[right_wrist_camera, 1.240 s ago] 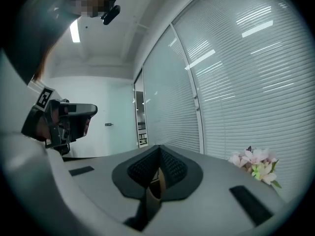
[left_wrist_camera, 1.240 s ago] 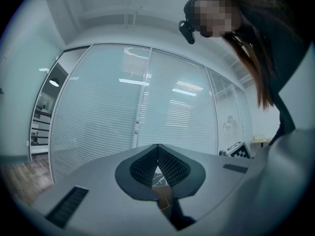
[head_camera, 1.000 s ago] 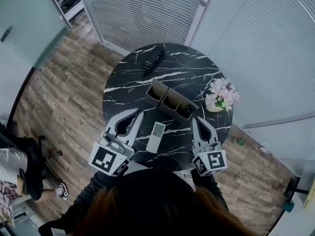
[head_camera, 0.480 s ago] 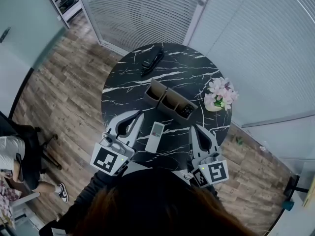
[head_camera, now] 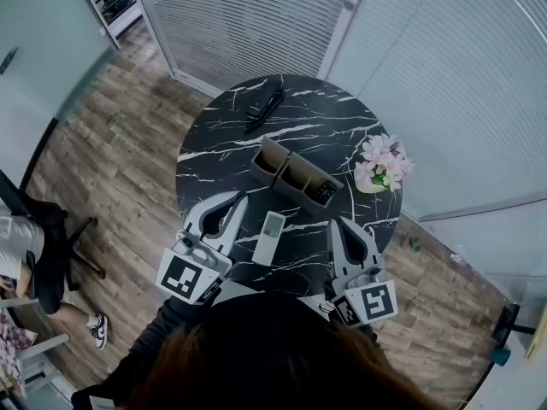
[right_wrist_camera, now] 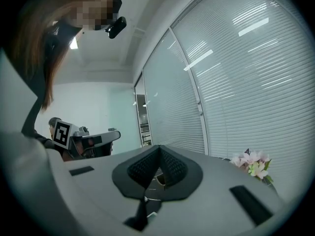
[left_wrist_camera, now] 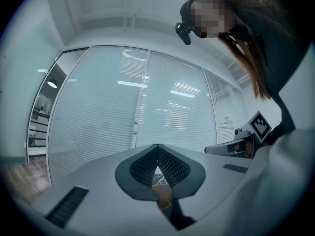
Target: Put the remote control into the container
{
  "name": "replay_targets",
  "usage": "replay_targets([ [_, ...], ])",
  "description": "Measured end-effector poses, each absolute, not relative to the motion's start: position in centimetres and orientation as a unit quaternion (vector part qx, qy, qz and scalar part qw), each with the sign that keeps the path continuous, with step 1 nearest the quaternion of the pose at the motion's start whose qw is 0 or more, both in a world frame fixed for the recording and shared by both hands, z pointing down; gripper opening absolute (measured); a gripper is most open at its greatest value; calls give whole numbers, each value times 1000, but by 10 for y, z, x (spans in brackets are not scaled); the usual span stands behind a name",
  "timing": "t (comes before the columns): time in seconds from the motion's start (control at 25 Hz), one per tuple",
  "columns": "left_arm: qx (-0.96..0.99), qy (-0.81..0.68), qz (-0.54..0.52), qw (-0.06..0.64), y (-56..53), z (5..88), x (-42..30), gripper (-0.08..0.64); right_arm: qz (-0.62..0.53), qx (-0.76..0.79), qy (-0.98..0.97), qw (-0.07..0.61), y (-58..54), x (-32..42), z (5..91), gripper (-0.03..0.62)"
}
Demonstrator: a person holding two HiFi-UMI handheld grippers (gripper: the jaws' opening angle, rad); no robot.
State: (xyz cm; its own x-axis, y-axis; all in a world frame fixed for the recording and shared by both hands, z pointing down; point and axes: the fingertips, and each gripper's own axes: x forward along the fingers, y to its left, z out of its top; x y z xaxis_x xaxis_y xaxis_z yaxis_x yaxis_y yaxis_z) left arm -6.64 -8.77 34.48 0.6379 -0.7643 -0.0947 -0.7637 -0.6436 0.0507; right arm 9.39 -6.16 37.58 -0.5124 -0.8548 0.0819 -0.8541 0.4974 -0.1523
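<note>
- Overhead, the head view showed a round black marble table [head_camera: 224, 135] standing on a wooden floor [head_camera: 111, 135], with blind-covered glass walls [head_camera: 256, 20] beyond its far edge.
- The remote control [head_camera: 270, 237], pale and slim, lay flat near the table's near edge, its long side pointing roughly toward the container [head_camera: 272, 151].
- It sat between the two grippers and touched neither of them; it was just beside the container's near wall but apart from it.
- The container, a brown tray of three compartments in a row, stood around the middle of the table, running at a slant from far left to near right.
- Its rightmost compartment held a dark item [head_camera: 325, 193].
- The left gripper [head_camera: 242, 197] hung over the near-left edge of the table; its own view showed the ribbed pads pressed together with nothing between them.
- The right gripper [head_camera: 335, 222] hung over the near-right edge; its jaws likewise met at the tips and pinched nothing.
- Pink and white flowers [head_camera: 385, 162] stood at the table's right edge.
- A dark slim object [head_camera: 266, 107] lay near the far edge.
- A person [head_camera: 21, 254] sat on a chair off to the left of the table, mostly cut off by the frame.
</note>
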Motion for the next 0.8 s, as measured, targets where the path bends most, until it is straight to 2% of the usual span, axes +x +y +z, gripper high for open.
replay_targets([
  [0.32, 897, -442, -11, 13, -99, 375, -78, 9, -88, -496, 864, 2, -59, 95, 376, 15],
  [0.68, 884, -459, 66, 60, -120, 449, -87, 9, -92, -504, 859, 10, -53, 103, 382, 15],
  [0.8, 877, -460, 98, 96, -127, 483, -88, 9, -96, -501, 860, 8, -50, 103, 386, 15],
])
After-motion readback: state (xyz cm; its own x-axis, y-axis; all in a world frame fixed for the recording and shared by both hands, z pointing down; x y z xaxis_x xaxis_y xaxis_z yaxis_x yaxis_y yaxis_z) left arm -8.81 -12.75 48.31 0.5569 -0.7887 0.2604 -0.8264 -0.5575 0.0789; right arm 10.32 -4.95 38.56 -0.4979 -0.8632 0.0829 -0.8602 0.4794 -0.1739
